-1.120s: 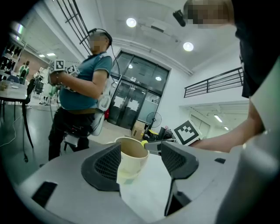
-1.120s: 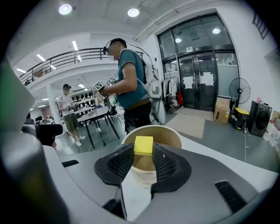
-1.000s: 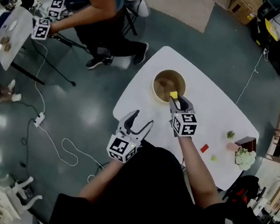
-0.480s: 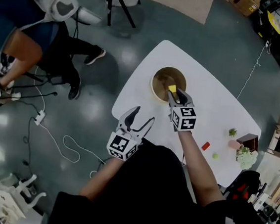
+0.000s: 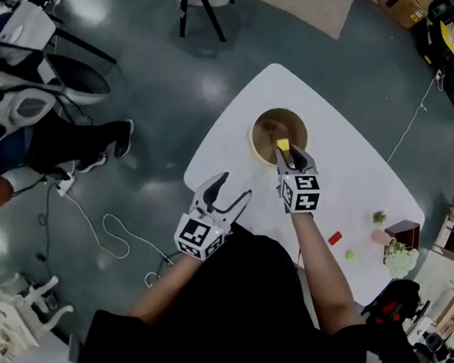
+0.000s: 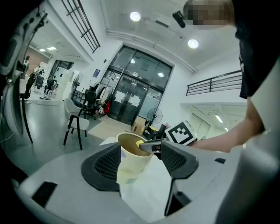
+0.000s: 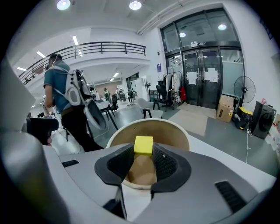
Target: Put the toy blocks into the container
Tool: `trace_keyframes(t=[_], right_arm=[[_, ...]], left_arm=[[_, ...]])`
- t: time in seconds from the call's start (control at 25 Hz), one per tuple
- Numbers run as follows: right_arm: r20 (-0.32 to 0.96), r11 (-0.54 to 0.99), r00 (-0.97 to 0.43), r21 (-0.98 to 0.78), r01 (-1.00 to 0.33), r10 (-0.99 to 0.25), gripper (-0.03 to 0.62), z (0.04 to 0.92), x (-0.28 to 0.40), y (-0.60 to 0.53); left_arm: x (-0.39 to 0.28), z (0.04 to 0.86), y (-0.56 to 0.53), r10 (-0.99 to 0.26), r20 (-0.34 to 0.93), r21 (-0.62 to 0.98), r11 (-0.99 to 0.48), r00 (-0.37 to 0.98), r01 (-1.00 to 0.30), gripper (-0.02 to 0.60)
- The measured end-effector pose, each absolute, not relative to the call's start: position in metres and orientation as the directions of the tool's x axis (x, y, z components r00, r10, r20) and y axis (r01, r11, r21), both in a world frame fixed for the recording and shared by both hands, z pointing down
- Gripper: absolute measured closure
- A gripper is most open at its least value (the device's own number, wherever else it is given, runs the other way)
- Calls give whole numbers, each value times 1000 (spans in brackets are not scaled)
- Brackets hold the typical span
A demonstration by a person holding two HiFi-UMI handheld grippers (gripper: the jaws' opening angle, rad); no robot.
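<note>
Over the tan container (image 5: 259, 125) on the white table (image 5: 355, 190), the right gripper (image 5: 286, 152) pinches a yellow block (image 5: 282, 144) between its jaws just above the opening, while the left gripper (image 5: 230, 195) hovers at the table's near edge, jaws spread wide and empty.

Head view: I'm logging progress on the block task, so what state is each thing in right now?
container: upright, open, on the table.
yellow block: gripped, above the container.
right gripper: shut on the yellow block.
left gripper: open, empty.
red block: lying on the table, untouched.
</note>
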State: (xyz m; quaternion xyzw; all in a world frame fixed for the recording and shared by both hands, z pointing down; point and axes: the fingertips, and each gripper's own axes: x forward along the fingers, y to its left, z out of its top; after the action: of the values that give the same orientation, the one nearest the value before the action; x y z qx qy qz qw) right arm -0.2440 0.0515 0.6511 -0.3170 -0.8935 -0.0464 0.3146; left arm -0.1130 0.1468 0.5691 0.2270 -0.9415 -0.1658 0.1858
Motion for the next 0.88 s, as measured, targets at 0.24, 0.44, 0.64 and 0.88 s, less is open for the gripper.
trace_keyframes(t=[0.24, 0.44, 0.64, 0.88], right_arm=[[585, 800, -607, -127, 586, 538, 474, 651, -244, 50], [580, 795, -610, -113, 596, 539, 474, 651, -246, 51], [578, 790, -611, -103, 604, 542, 474, 652, -245, 51], [639, 791, -567, -109, 602, 520, 473, 653, -249, 53]], left_arm=[[-108, 572, 146, -482, 274, 412, 841, -832, -351, 318], [-108, 572, 145, -479, 277, 405, 844, -833, -351, 319], [-105, 575, 145, -472, 284, 411, 846, -835, -339, 319], [-106, 573, 149, -463, 280, 393, 855, -841, -339, 318]])
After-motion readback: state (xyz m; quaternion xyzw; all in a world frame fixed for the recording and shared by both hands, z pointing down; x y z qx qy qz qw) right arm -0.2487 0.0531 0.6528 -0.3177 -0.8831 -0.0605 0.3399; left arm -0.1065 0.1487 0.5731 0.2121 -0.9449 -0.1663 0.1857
